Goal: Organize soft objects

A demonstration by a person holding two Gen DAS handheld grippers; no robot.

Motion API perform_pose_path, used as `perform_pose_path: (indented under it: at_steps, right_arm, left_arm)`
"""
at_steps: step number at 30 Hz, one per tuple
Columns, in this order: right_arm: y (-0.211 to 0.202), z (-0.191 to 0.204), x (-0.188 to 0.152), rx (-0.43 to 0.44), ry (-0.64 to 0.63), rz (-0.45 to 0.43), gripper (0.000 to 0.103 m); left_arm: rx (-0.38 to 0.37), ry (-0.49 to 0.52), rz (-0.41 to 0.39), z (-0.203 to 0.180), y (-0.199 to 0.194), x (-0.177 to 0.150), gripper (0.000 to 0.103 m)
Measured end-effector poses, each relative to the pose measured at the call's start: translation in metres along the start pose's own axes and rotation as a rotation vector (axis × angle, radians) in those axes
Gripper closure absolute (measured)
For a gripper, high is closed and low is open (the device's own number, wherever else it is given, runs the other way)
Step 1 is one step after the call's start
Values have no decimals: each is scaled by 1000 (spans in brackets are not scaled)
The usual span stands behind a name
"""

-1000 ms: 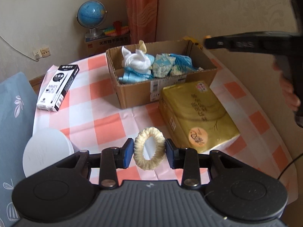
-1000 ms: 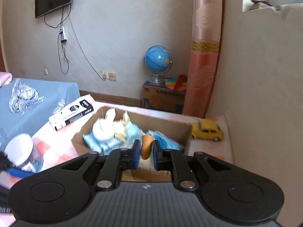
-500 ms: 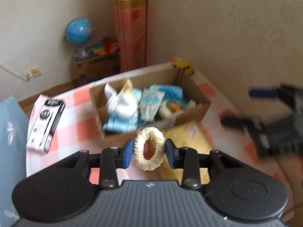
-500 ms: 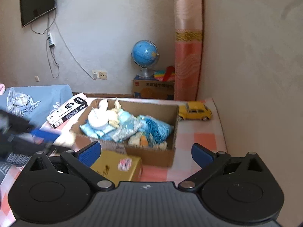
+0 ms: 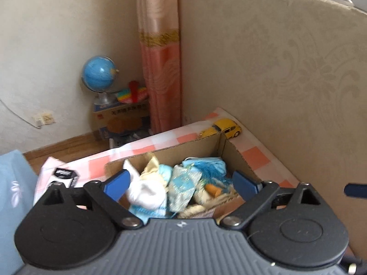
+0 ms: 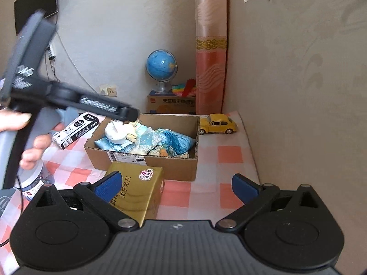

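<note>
1. The cardboard box's (image 5: 238, 158) near wall is hidden behind the left gripper (image 5: 181, 184).
2. The soft objects (image 6: 146, 141) lie inside it.
3. The left gripper's jaws are opening, empty, above the box.
4. The right gripper (image 6: 177, 186) gapes wide, empty.

The left gripper (image 5: 181, 184) points steeply downward, its jaws opening wide with nothing pressed between the blue pads. The right gripper (image 6: 176, 185) stands fully spread and empty. A hand (image 6: 27, 137) grasps the left gripper's handle.

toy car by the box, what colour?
Yellow. The toy car shows best in the right wrist view, just beyond the cardboard box.
</note>
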State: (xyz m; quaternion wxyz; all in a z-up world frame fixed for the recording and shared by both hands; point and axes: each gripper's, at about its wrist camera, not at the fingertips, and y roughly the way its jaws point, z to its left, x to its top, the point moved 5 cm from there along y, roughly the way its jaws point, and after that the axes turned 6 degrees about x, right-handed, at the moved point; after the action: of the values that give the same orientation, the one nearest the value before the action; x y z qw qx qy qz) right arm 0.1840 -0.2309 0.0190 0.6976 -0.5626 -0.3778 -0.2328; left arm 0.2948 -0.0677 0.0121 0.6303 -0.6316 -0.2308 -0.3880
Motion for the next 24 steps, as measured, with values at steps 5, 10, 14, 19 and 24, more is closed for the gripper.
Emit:
perform_pose_path:
  at_steps: [5,10,14,19,24]
  right_arm:
    - [-8,-1,-3,-95,57,28,0]
    - [-11,7,-14,-175,101,94,0]
    - [-22,25,-18,-196,68,95,0]
    - [-35,36,-20,-208,73,96,0]
    - [-42,44,-23,-213,64,101,0]
  left_arm:
    - [98,52,-9,1,-46,-27,1]
    - [160,31,54,3,-87,-61,1]
    - [190,-69,82,13,-112,-73,1]
    - [205,-103,112,15,-128,-88,1]
    - [200,-117,131,14,-134,-97,1]
